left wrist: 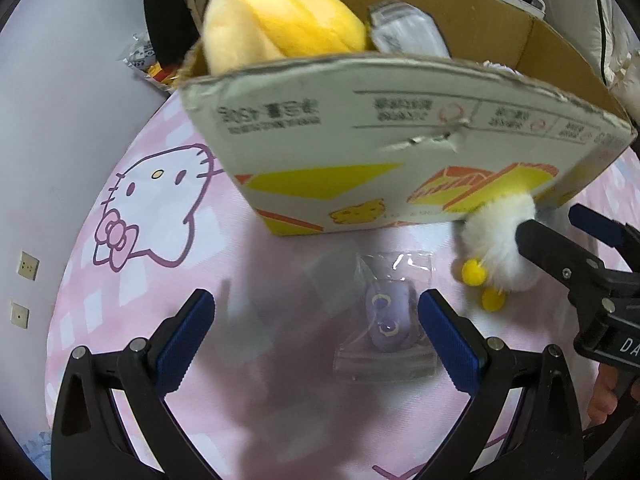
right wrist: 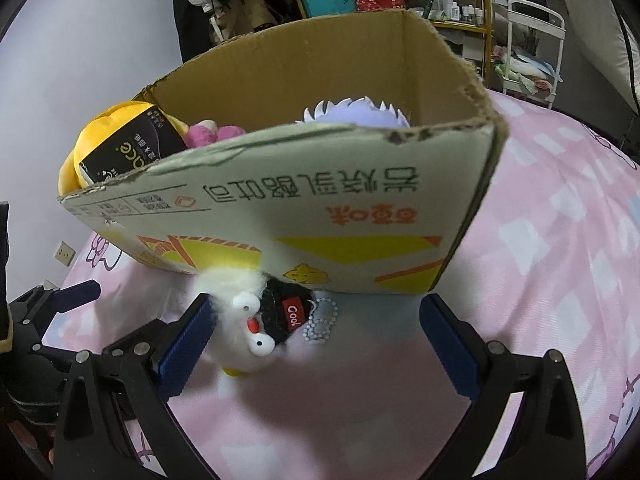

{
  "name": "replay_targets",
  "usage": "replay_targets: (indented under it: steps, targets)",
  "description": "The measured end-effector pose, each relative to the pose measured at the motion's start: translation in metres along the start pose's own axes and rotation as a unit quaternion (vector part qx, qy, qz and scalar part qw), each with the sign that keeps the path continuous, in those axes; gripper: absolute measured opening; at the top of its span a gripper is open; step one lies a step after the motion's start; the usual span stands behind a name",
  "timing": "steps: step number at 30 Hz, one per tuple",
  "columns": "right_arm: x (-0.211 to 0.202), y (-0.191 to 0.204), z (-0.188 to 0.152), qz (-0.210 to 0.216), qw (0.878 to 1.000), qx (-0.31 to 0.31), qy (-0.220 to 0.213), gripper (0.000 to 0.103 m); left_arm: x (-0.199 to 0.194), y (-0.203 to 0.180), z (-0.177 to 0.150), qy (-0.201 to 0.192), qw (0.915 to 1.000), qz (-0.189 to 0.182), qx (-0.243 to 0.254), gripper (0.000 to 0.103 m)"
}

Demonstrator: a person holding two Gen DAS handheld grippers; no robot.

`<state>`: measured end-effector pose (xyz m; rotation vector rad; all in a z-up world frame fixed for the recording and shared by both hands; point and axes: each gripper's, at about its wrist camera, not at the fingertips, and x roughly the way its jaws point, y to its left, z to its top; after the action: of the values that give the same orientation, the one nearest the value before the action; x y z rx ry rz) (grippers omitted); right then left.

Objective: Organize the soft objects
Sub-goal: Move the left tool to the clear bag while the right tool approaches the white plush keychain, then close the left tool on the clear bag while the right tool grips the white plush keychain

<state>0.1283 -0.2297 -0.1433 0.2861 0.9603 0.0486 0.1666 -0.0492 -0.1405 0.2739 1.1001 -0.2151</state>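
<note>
A cardboard box (left wrist: 360,136) stands on the pink bed, holding a yellow plush (left wrist: 288,20), a pink plush (right wrist: 208,132) and a lilac spiky plush (right wrist: 352,114). A small purple toy in a clear bag (left wrist: 386,316) lies in front of the box, between the fingers of my open left gripper (left wrist: 316,340), nearer the right finger. A white fluffy duck plush (right wrist: 248,320) with a black "Cool" hat lies against the box's foot. My right gripper (right wrist: 316,344) is open around it, its left finger touching the duck; it also shows in the left wrist view (left wrist: 560,236).
The pink Hello Kitty bedspread (left wrist: 152,208) covers the bed. A grey wall with sockets (left wrist: 28,266) is at the left. Shelves and a white cart (right wrist: 532,40) with clutter stand behind the box (right wrist: 320,208).
</note>
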Motion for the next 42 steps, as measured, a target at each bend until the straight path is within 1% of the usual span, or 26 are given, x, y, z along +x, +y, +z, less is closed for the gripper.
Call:
replay_targets:
  steps: [2,3,4,6,11,13,16,18,25,26,29,30,32,33,35,36,37,38,39,40,42]
  targets:
    - [0.0,0.0,0.0,0.007,1.0,-0.002,0.003,0.102,0.003,-0.003,-0.001,0.004,1.0,0.001,0.006,0.1]
    - [0.001,0.0,0.0,0.012,1.0,-0.003,0.007,0.095,0.004,-0.004,-0.001,0.006,1.0,0.003,0.007,0.1]
    - [0.002,-0.001,0.0,0.016,1.0,-0.003,0.013,0.091,0.006,-0.005,-0.002,0.009,0.9999,0.003,0.008,0.1]
    - [0.004,0.0,-0.001,0.023,1.0,-0.002,0.019,0.089,0.008,-0.006,-0.002,0.011,0.9999,0.0,0.009,0.1]
    - [0.006,0.005,-0.001,0.032,0.999,-0.016,0.024,0.078,0.011,-0.013,-0.003,0.012,0.9997,-0.015,0.018,0.1]
    - [0.008,0.006,-0.001,0.041,0.999,-0.018,0.028,0.07,0.011,-0.017,-0.004,0.013,0.9995,-0.021,0.022,0.1]
    - [0.011,0.008,0.0,0.038,0.998,-0.023,0.037,0.067,0.019,-0.022,-0.005,0.025,0.9991,-0.019,0.03,0.1]
    - [0.013,0.01,0.0,0.037,0.998,-0.028,0.043,0.064,0.023,-0.027,-0.004,0.026,0.9991,-0.018,0.03,0.1]
    - [0.018,0.011,-0.003,0.035,0.998,-0.036,0.045,0.065,0.027,-0.024,-0.005,0.028,0.9991,-0.028,0.018,0.1]
    - [0.018,0.012,-0.004,0.033,0.998,-0.039,0.044,0.065,0.028,-0.018,-0.005,0.028,0.999,-0.029,0.018,0.099]
    - [0.022,0.021,-0.006,0.024,0.998,-0.05,0.042,0.064,0.031,-0.015,-0.006,0.028,0.999,-0.028,0.021,0.094]
    - [0.022,0.023,-0.007,0.02,0.998,-0.053,0.041,0.063,0.029,-0.02,-0.01,0.028,0.999,-0.027,0.025,0.091]
    - [0.022,0.025,-0.008,0.018,0.997,-0.055,0.041,0.058,0.028,-0.02,-0.009,0.028,0.9989,-0.023,0.03,0.086]
    - [0.022,0.025,-0.008,0.022,0.997,-0.054,0.041,0.053,0.028,-0.019,-0.009,0.028,0.9989,-0.022,0.03,0.082]
    - [0.023,0.026,-0.008,0.026,0.998,-0.049,0.043,0.05,0.026,-0.018,-0.01,0.03,0.9988,-0.022,0.033,0.075]
    - [0.023,0.026,-0.008,0.028,0.998,-0.047,0.044,0.049,0.025,-0.018,-0.01,0.033,0.9987,-0.019,0.035,0.069]
    - [0.023,0.026,-0.008,0.031,0.997,-0.046,0.044,0.048,0.024,-0.015,-0.009,0.035,0.9987,-0.014,0.035,0.061]
    - [0.023,0.025,-0.008,0.033,0.997,-0.045,0.044,0.047,0.022,-0.013,-0.009,0.035,0.9987,-0.01,0.035,0.056]
    - [0.022,0.025,-0.009,0.036,0.997,-0.045,0.044,0.046,0.021,-0.011,-0.009,0.036,0.9988,-0.009,0.032,0.055]
    - [0.021,0.024,-0.009,0.037,0.997,-0.045,0.043,0.045,0.021,-0.008,-0.008,0.037,0.9988,-0.017,0.027,0.055]
    - [0.02,0.025,-0.01,0.038,0.997,-0.045,0.043,0.045,0.02,-0.008,-0.008,0.036,0.9988,-0.018,0.026,0.054]
